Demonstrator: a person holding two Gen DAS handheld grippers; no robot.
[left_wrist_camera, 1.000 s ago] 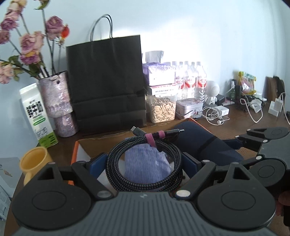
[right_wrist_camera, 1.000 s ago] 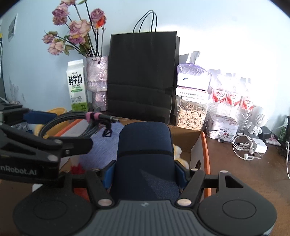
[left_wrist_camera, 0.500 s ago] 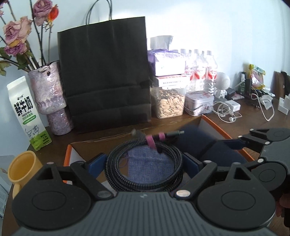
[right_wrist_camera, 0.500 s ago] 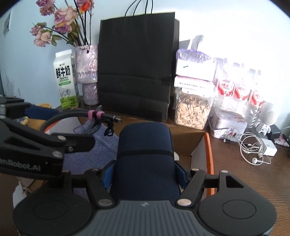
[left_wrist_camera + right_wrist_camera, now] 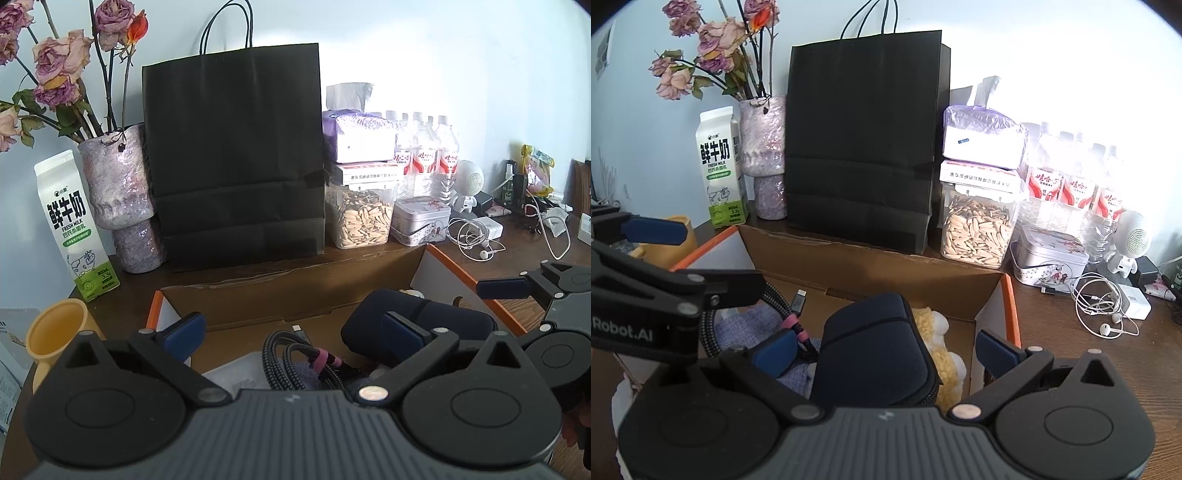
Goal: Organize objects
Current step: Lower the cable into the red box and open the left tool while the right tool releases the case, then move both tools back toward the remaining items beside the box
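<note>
1. An open cardboard box (image 5: 886, 269) with orange-edged flaps sits on a dark wooden table (image 5: 1108, 354), its brown inner walls plain and creased.
2. Inside the box, a coiled black braided cable (image 5: 291, 354) bound with a pink strap lies on a folded piece of blue-purple woven cloth (image 5: 750, 321).
3. Beside the cable, toward the right of the box, lies a rounded navy fabric case (image 5: 875, 354) with a zip along its edge; a fluffy cream-yellow plush toy (image 5: 942, 343) is tucked against its far side.
4. The left gripper (image 5: 291, 328) hovers over the box with its blue-padded fingers spread wide, holding nothing; the cable lies below and between them.
5. The right gripper (image 5: 886, 349) is likewise spread wide, its blue pads standing on either side of the navy case without pressing on it.
6. Behind the box stands a tall matte black paper bag (image 5: 232, 155) with cord handles.
7. Left of the bag are a glittery purple vase (image 5: 118, 192) of dried roses, a white-and-green milk carton (image 5: 72, 225) and a yellow plastic cup (image 5: 55, 332).
8. Right of the bag, a clear plastic container (image 5: 979, 229) holds pale seeds, with two packs stacked on its lid; beside it sit a patterned metal tin (image 5: 1049, 258) and a group of water bottles (image 5: 1075, 184).
</note>
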